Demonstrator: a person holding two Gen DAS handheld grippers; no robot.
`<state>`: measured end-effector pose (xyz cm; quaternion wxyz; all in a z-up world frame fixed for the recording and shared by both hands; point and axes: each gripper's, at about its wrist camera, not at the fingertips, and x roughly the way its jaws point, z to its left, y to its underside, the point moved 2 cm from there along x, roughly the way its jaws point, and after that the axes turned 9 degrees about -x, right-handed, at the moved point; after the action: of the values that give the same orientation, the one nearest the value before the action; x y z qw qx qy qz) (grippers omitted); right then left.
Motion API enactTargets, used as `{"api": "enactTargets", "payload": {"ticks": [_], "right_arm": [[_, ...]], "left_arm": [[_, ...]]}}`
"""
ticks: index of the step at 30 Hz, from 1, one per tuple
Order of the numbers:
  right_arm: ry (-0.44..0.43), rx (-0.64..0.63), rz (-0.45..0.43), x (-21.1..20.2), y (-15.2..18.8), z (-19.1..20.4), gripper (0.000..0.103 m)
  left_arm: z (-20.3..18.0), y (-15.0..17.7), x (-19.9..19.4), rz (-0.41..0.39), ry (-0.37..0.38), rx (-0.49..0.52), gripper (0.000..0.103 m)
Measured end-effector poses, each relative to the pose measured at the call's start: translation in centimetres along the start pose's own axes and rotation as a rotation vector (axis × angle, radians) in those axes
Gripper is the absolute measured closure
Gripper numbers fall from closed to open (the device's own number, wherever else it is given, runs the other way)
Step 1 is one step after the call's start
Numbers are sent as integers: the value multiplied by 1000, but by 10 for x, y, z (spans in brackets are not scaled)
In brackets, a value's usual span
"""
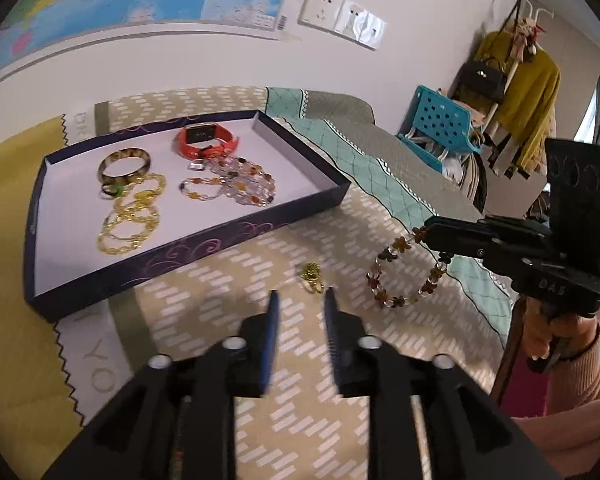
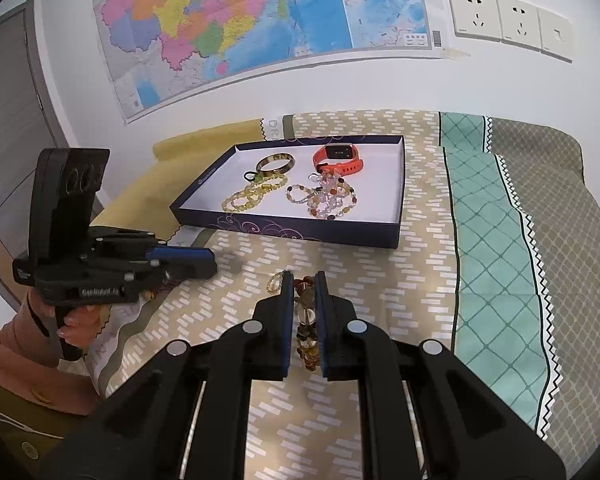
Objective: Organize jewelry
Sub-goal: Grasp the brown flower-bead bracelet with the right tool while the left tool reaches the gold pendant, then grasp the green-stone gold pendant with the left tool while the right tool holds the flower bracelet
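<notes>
A dark blue box (image 1: pixel 236 236) (image 2: pixel 396 216) with a white floor lies on the bed. It holds an orange watch (image 1: pixel 206 140) (image 2: pixel 338 159), a brown bangle (image 1: pixel 124 166) (image 2: pixel 275 163), yellow bead bracelets (image 1: pixel 132 216) (image 2: pixel 252 194) and mixed bead bracelets (image 1: pixel 236 184) (image 2: pixel 328 198). My right gripper (image 2: pixel 303 282) (image 1: pixel 428 232) is shut on a brown-and-clear bead bracelet (image 1: pixel 404 276) (image 2: pixel 307 328), which hangs above the cloth right of the box. My left gripper (image 1: pixel 302 302) (image 2: pixel 208 266) is open and empty, just short of a small gold-green ring (image 1: pixel 313 276) (image 2: pixel 275 282) on the cloth.
The bed has a beige patterned cloth (image 1: pixel 260 272), a yellow cloth (image 1: pixel 16 240) at the left and a teal quilt (image 2: pixel 496 240) at the right. A wall with a map (image 2: pixel 260 20) and sockets (image 2: pixel 508 20) stands behind. A blue crate (image 1: pixel 440 124) and a coat rack (image 1: pixel 516 68) stand beyond the bed.
</notes>
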<state>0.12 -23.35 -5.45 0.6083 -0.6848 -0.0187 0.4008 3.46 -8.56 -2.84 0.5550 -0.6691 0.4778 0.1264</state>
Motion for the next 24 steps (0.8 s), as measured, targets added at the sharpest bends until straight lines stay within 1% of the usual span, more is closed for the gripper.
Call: {"api": "enactTargets", "payload": {"ticks": [1,2,5,10,11,12,15,17,19,20,24], "right_arm": [[2,-1,1,0,1,0,93],[2,0,3,1,1,0,93],[5,11,6,1,4,-3,93],[6,28,-2,-1,6,-9,93],[8,31,-2,-2,7,-10,92],[6,33,-3,-2,7,-11,92],[-1,34,-2,1,7,-12,92],[-8,35,-2,2,7,-12,92],[-11,35,-4,3,7,-11,92],[-12,35,-6,3,7,-11,92],[-12,34,-14,0,5,-11,92]], "left_arm": [[-4,1,4,5,-3,19,71],[-10,1,11,8,-12,49,69],[-19,1,29,27,-57,97,69],[-28,-2,51,52,-101,153,70],[-27,-2,53,60,-103,153,73],[-25,-2,57,75,-106,146,80],[-22,-4,59,75,-110,136,84],[-21,-4,59,74,-122,136,89],[-19,-5,59,74,-135,133,98],[-17,-6,59,77,-133,124,100],[-15,-6,56,77,-115,98,102]]}}
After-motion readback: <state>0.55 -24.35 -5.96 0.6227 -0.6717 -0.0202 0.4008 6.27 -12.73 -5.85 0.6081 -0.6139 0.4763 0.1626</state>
